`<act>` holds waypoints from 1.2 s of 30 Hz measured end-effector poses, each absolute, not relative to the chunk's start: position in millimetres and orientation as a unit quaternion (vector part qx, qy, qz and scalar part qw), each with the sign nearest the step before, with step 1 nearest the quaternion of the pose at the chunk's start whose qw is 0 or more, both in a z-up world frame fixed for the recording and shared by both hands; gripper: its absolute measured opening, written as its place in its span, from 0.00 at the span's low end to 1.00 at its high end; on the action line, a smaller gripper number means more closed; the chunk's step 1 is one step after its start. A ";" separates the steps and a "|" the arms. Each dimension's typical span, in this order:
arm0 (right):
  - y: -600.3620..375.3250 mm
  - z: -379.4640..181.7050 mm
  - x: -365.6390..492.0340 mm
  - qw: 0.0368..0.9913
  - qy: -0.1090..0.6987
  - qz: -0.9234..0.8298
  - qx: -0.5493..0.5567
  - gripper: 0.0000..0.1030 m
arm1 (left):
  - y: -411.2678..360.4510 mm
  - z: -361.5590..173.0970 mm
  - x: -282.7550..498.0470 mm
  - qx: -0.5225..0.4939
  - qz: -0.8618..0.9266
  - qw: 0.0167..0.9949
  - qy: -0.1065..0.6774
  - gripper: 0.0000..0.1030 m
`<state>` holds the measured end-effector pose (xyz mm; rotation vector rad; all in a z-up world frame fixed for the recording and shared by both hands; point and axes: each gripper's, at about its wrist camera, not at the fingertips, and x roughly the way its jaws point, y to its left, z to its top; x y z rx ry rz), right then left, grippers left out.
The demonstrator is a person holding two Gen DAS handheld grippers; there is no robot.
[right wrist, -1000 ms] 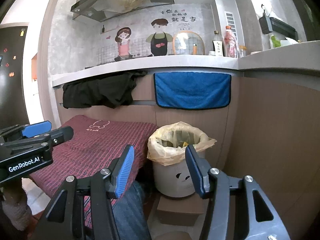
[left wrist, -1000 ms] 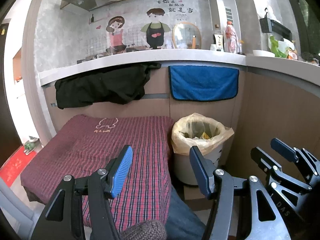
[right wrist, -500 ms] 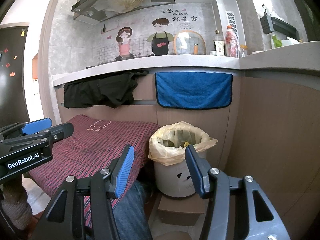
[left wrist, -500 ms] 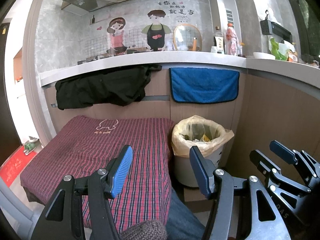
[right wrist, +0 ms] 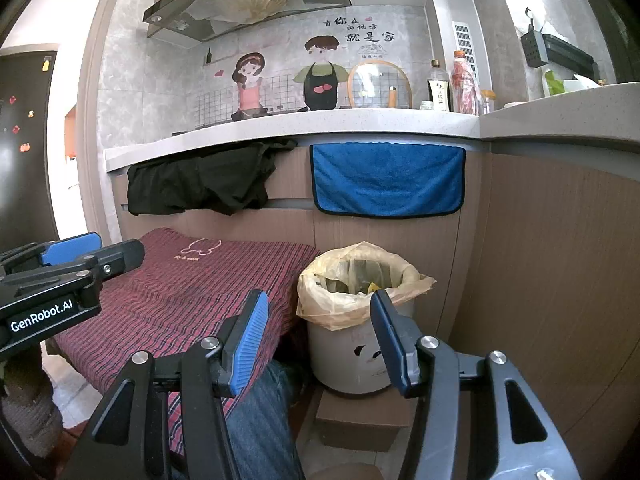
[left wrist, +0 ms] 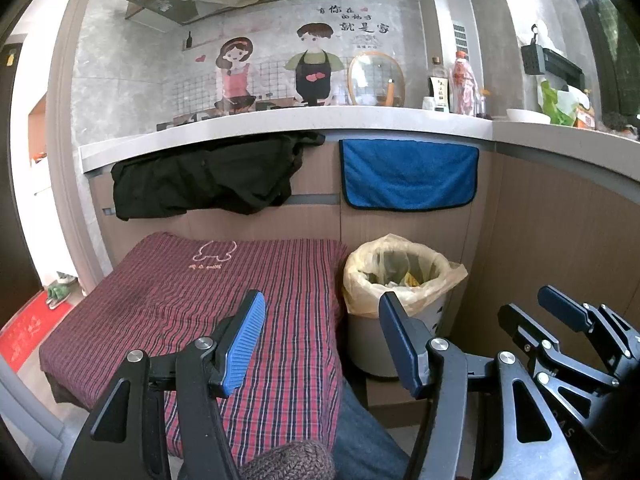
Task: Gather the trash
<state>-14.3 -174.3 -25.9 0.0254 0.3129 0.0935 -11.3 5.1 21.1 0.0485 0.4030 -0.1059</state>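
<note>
Kitchen corner, pale stone counter [left wrist: 280,128] with wood-grain cabinet fronts below. Left wrist view: left gripper [left wrist: 322,322] has its blue-padded jaws wide apart with nothing between them, held over a red plaid cloth-covered low surface [left wrist: 192,300]. The round white trash bin with a yellowish plastic liner [left wrist: 400,280] stands upright, mouth up, on a cardboard box, just beside the plaid cloth's right edge and close to the cabinet corner; bits of trash show inside. The right gripper [left wrist: 532,312] sits at lower right, well apart from the bin, jaws parted. A blue microfibre towel [left wrist: 408,176] and a black garment [left wrist: 204,180] hang off the counter edge. Plaid surface is bare, with a pale stitched outline and unreadable small text near its back edge. Wall mural carries Chinese characters, too small to read reliably.

Right wrist view: right gripper [right wrist: 316,326] is wide, nothing between the pads; the bin [right wrist: 356,320] is straight ahead, a cartoon face printed on its side. The wood panel to its right leaves a narrow gap. Left gripper [right wrist: 80,254] at left edge, body marked "GenRobot.AI". Jeans-clad leg [right wrist: 256,412] below.
</note>
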 end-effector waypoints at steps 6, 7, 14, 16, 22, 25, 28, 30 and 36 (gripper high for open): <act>-174.2 -26.5 -14.2 0.987 0.156 0.047 0.013 0.49 | 3.7 20.9 -11.4 0.023 -0.051 0.978 0.199 0.58; -174.2 -26.3 -14.3 0.987 0.155 0.046 0.013 0.49 | 3.6 21.0 -11.2 0.024 -0.051 0.978 0.199 0.58; -174.1 -26.0 -14.6 0.987 0.156 0.047 0.013 0.49 | 1.8 21.2 -11.4 0.023 -0.049 0.978 0.199 0.58; -173.7 -26.0 -14.9 0.987 0.155 0.046 0.013 0.49 | 2.0 21.8 -11.3 0.022 -0.049 0.979 0.199 0.58; -174.4 -26.2 -13.8 0.987 0.156 0.047 0.013 0.49 | 2.4 21.4 -11.0 0.022 -0.050 0.978 0.199 0.58; -175.0 -26.0 -13.7 0.986 0.156 0.047 0.013 0.49 | 1.6 22.6 -11.2 0.022 -0.049 0.979 0.199 0.58; -175.1 -25.9 -13.7 0.987 0.156 0.047 0.013 0.49 | 1.6 22.1 -11.0 0.022 -0.049 0.978 0.200 0.58; -174.8 -25.9 -14.0 0.987 0.155 0.047 0.013 0.49 | 1.6 21.9 -11.4 0.022 -0.049 0.978 0.199 0.58; -176.0 -24.6 -13.1 0.987 0.154 0.046 0.015 0.49 | 2.0 22.6 -10.8 0.021 -0.049 0.979 0.199 0.58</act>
